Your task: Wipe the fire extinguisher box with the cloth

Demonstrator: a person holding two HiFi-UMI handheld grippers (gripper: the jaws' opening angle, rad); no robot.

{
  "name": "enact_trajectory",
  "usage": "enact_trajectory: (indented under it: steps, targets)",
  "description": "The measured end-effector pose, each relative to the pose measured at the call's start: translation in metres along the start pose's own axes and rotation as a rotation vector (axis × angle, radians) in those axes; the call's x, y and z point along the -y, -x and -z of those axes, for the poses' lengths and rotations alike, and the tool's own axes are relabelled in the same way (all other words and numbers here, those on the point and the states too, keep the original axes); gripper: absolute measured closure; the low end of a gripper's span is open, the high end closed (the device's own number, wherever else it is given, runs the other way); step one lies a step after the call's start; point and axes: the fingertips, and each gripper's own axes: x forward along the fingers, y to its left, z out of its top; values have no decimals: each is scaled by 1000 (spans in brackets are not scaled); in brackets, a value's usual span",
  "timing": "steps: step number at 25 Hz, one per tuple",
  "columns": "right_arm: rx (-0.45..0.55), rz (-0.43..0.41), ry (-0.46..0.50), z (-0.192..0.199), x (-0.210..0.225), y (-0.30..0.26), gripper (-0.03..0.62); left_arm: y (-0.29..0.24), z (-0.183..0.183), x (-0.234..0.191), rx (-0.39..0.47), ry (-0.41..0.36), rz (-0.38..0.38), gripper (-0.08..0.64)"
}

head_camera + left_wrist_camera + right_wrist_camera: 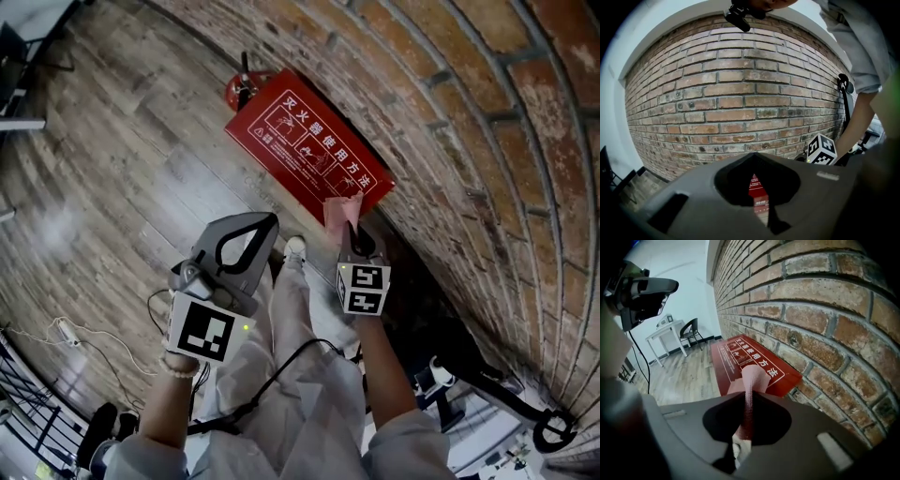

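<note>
A wooden plank floor point(141, 178) runs up to a brick wall point(487, 141) on the right, and the person stands close to that wall.

Nearest, on the left, the left gripper point(270, 221) is held over the floor with its jaws brought together and nothing between them. Its own view shows only a sliver of the red box through the opening behind the tips.

Just right of it and slightly farther, the right gripper point(352, 228) has its jaws pressed on the pink cloth point(342, 208), pinching it low so a loose fold stands out past the tips. That fold sits over the near end of the fire extinguisher box point(309, 141), which lies on the floor against the foot of the wall with its printed lid facing up. Whether the cloth is already touching the lid cannot be told.

To wipe well, the right gripper probably needs to come down until the free fold lies flat on the lid. It should then draw along the lid's length in overlapping strokes toward the far end. The pinch has to stay firm so the cloth does not slip out, and the hard jaw tips should stay off the paint. A red fire extinguisher point(242, 89) stands beyond the far end.
</note>
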Motion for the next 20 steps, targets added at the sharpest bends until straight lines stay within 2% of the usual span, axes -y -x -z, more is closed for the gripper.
enact_trajectory:
  steps: [4, 9, 17, 20]
  targets:
    - [88, -51, -50, -43, -12, 30, 565, 22, -23, -19, 18, -20, -62, 561]
    - [190, -76, -31, -108, -13, 62, 565, 53, -68, -44, 70, -15, -140, 561]
    - [327, -76, -10, -187, -17, 146, 565, 110, -130, -39, 127, -13, -162, 561]
    - [392, -50, 57, -210, -19, 176, 565, 126, -144, -34, 130, -17, -167, 561]
